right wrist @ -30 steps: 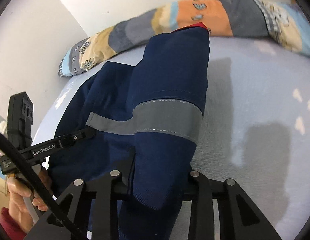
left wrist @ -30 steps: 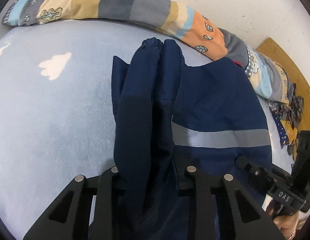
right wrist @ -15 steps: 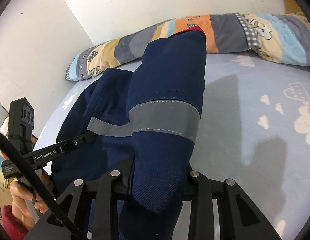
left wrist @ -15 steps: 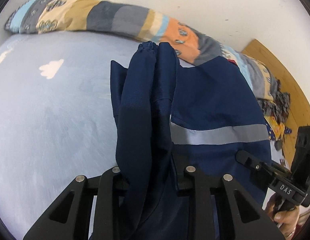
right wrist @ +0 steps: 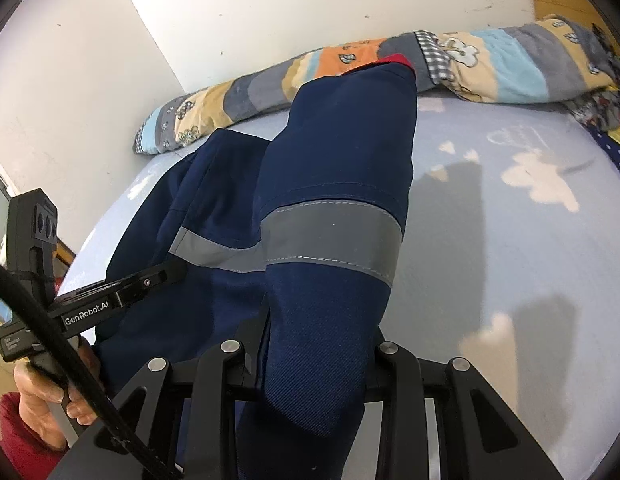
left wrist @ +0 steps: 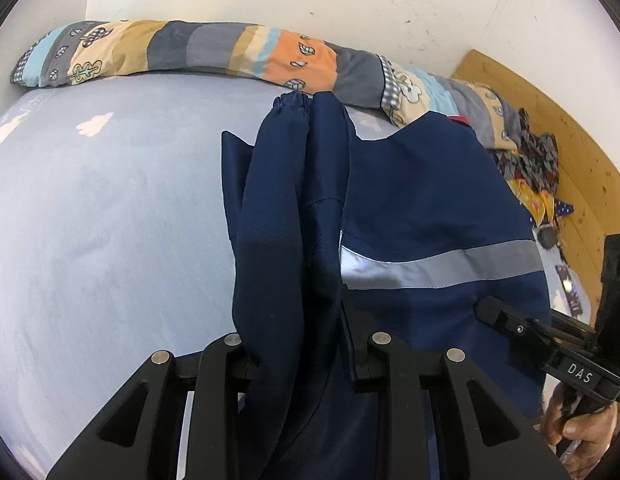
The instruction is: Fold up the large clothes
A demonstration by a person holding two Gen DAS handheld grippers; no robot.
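A navy work jacket point(left wrist: 421, 200) with a grey reflective band point(left wrist: 441, 264) hangs over the pale blue bed. My left gripper point(left wrist: 302, 360) is shut on its left edge, where a sleeve with an elastic cuff point(left wrist: 292, 104) hangs ahead. My right gripper point(right wrist: 310, 356) is shut on the jacket's point(right wrist: 341, 152) right edge; the band point(right wrist: 329, 236) crosses the fold. Each gripper shows in the other's view: the right one point(left wrist: 521, 332) at lower right, the left one point(right wrist: 150, 280) at lower left. The fingertips are hidden in cloth.
The pale blue sheet with white clouds point(left wrist: 94, 216) covers the bed point(right wrist: 509, 240). A rolled patchwork blanket point(left wrist: 214, 52) lies along the white wall. Patterned clothes point(left wrist: 537, 168) are heaped at the right by a wooden board point(left wrist: 581, 152).
Both grippers have lifted and tilted up with the jacket in them; more wall shows and the jacket hangs higher above the sheet. Both grips are unchanged.
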